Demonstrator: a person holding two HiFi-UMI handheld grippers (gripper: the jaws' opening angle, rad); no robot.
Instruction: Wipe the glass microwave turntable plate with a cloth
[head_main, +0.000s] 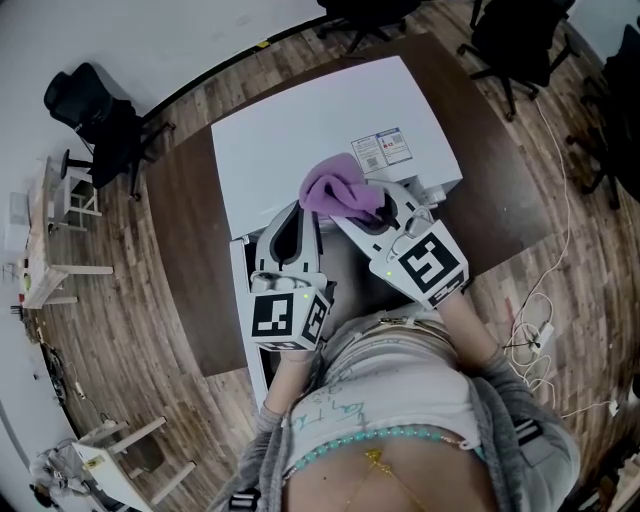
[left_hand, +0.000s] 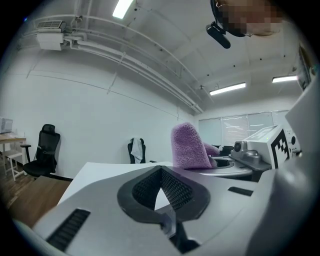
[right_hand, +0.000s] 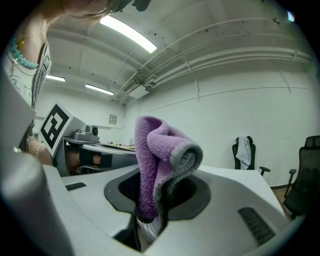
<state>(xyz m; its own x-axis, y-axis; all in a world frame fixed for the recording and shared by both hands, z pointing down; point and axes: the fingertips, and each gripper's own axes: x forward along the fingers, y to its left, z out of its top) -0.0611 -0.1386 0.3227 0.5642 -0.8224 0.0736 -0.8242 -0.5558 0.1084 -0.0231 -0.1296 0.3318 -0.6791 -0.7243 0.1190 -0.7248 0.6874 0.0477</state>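
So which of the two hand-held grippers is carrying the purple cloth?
The right hand-held gripper: its jaws are clamped on the purple cloth. The left hand-held gripper is shut on nothing.

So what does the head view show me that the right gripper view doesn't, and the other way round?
Only the head view: the dark table under the white appliance, the label sticker on its top, cables on the wood floor, and the whole left tool from above. Only the right gripper view: the ceiling lights, a white garment draped on a chair, and how the right tool pinches the purple cloth at its lower end. Both: the purple cloth held in the right tool, with the appliance's white top beyond it.
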